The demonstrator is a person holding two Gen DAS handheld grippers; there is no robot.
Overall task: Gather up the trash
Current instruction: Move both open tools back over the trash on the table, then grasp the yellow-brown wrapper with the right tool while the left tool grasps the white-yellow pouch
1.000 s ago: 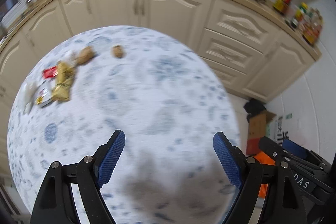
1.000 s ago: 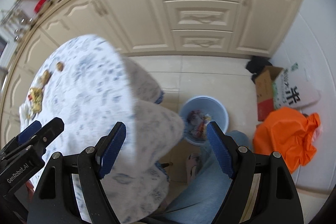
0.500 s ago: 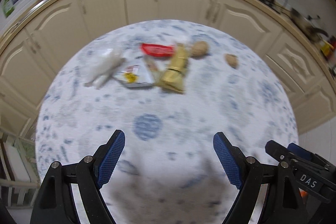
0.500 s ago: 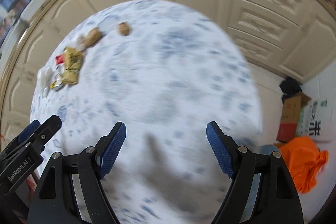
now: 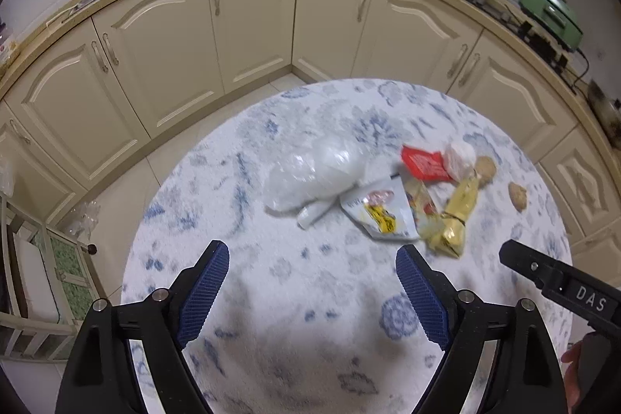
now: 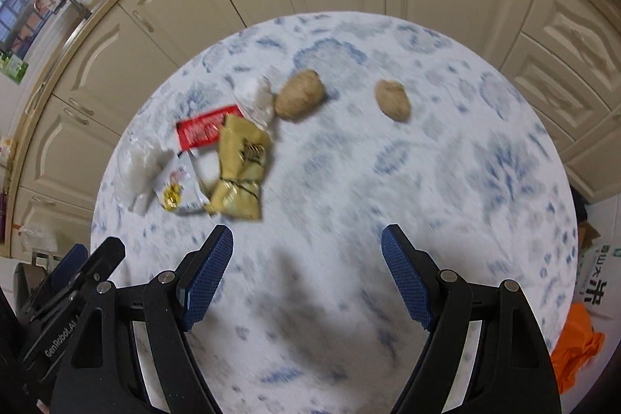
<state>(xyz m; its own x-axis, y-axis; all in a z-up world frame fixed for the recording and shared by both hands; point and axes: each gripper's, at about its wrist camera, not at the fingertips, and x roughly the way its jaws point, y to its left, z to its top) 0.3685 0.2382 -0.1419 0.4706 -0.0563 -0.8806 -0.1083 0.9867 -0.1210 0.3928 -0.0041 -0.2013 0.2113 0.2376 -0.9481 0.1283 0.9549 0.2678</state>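
crowding gold wrapper [image 6: 240, 169]: red packet [image 6: 205, 129], white sachet [image 6: 182, 189], brown lump [image 6: 300, 94].

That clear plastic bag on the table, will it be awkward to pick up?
Probably. The plastic bag looks thin, crumpled and glossy, so it should flop and may slip. It seems nearly empty, so likely very light. Lying flat on the tablecloth, it offers little edge to pinch.

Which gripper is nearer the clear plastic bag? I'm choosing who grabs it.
Left. The left gripper faces the clear plastic bag; the right gripper sits right of the bag, farther.
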